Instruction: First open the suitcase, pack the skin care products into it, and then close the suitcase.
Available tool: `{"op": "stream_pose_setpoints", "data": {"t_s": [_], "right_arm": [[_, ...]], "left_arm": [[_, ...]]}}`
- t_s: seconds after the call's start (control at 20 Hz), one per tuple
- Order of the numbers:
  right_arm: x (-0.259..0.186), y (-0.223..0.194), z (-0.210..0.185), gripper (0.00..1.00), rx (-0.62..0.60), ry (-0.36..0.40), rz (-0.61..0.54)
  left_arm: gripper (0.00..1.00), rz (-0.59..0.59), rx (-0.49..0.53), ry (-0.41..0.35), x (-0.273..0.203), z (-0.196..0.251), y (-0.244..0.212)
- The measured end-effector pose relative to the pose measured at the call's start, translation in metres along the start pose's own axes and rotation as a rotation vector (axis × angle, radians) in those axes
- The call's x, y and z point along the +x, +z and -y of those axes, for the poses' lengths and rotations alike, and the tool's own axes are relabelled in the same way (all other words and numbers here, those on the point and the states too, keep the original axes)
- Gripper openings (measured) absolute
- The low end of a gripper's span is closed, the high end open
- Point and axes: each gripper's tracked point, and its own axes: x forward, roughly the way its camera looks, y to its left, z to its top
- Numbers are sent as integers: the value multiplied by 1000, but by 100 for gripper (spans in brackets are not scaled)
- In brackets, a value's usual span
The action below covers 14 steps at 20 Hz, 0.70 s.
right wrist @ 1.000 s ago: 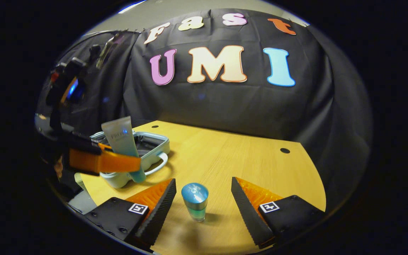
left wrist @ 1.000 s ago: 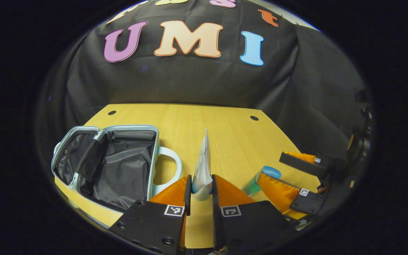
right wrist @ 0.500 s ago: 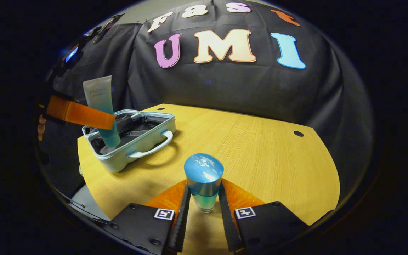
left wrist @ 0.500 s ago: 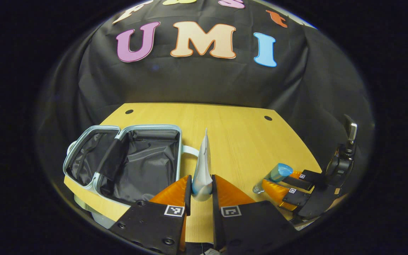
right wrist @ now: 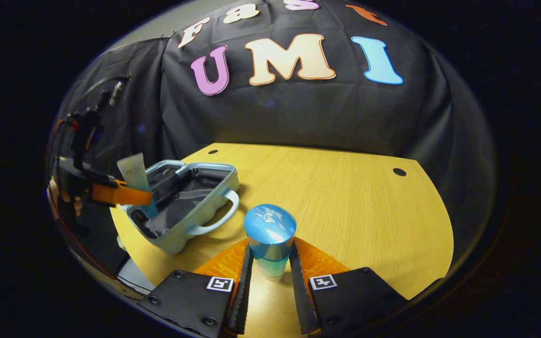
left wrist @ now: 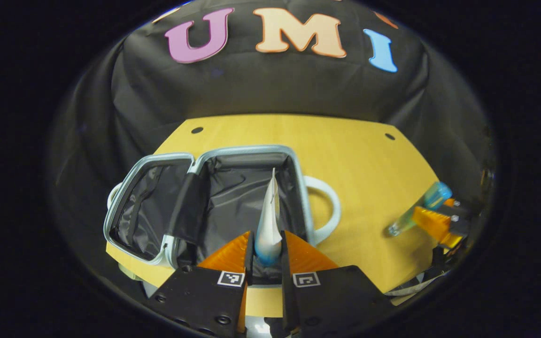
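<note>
Yellow wooden tabletop (right wrist: pixel 345 197) held the opened pale-blue hard-shell suitcase (left wrist: pixel 251 155), nothing packed; left gripper (left wrist: pixel 267 249) clamped a white squeeze tube (left wrist: pixel 269 220) above it, right gripper (right wrist: pixel 270 267) clamped a blue-capped bottle (right wrist: pixel 270 234).

Open pale-blue suitcase (left wrist: pixel 298 188) lies flat, tube (left wrist: pixel 269 220) upright above it; blue-capped bottle (right wrist: pixel 269 239) upright.

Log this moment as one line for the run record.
open pale-blue suitcase | left gripper shut on white tube, above case | right gripper shut on blue-capped bottle
</note>
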Motion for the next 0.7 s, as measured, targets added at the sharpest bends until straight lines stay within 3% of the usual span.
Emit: {"op": "stream_pose_setpoints", "data": {"t_s": [0.1,0.15,0.35,0.6,0.7], "right_arm": [[-4,13,-13,44,8,7,8],[-5,19,-20,44,11,12,12],[-11,39,-52,42,22,44,18],[-4,55,-95,44,54,88,-7],[3,60,-115,42,63,111,-19]], "left_arm": [[27,-54,0,5,14,-14,-10],[23,-81,0,6,21,-22,-16],[23,-169,-23,-8,50,-40,-32],[23,-143,-37,-37,75,-53,-23],[28,-141,-52,-69,80,-53,-25]]}}
